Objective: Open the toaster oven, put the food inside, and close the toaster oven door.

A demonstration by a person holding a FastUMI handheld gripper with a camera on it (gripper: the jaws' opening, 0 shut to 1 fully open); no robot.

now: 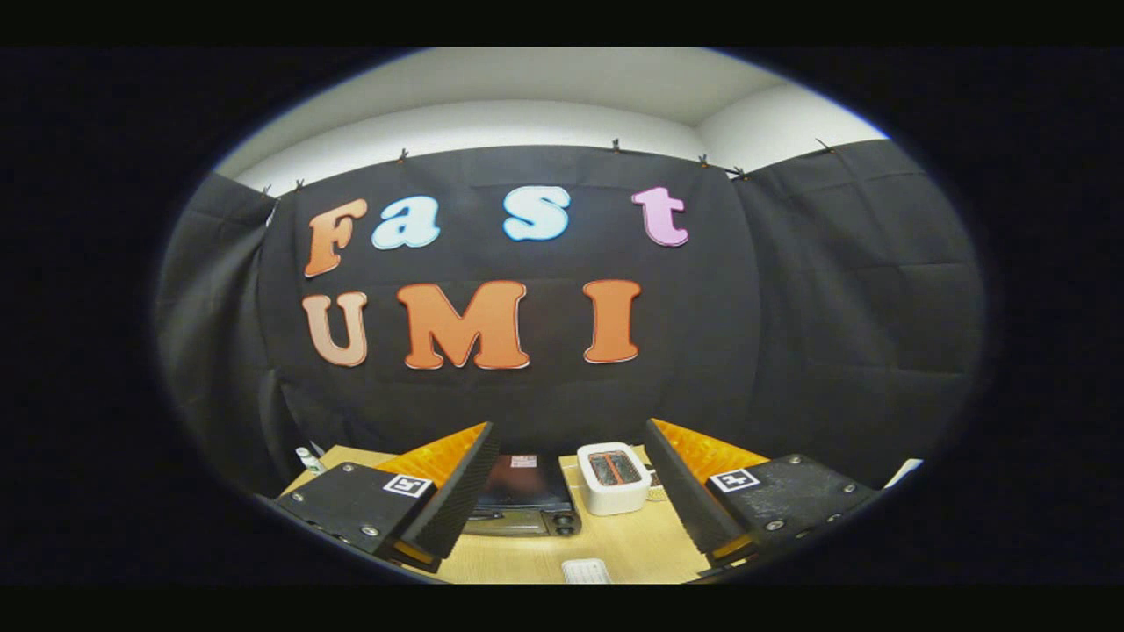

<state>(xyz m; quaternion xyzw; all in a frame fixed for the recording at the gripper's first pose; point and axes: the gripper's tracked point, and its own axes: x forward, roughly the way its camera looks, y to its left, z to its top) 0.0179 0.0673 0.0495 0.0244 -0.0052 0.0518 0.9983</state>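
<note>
Toaster oven seen from above, between the spread fingers of the hand-held gripper (569,491).

The counter (641,549) carries the dark toaster oven (525,496) just ahead, left finger hiding its side; door state unclear, fitting before opening or after closing. White toaster (614,477) beside it. Fingers wide apart, empty. Small white object (586,571) nearest, cut off; food unidentified.

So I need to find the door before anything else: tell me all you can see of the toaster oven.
The toaster oven is a dark, boxy appliance with a glossy black top and a silvery front strip carrying two dark knobs at one end. It sits upright on the wooden table, beside a white toaster, seen from above between the spread fingers of the open hand-held gripper. One finger covers its far end. Its door isn't clearly visible; nothing grips it.
</note>
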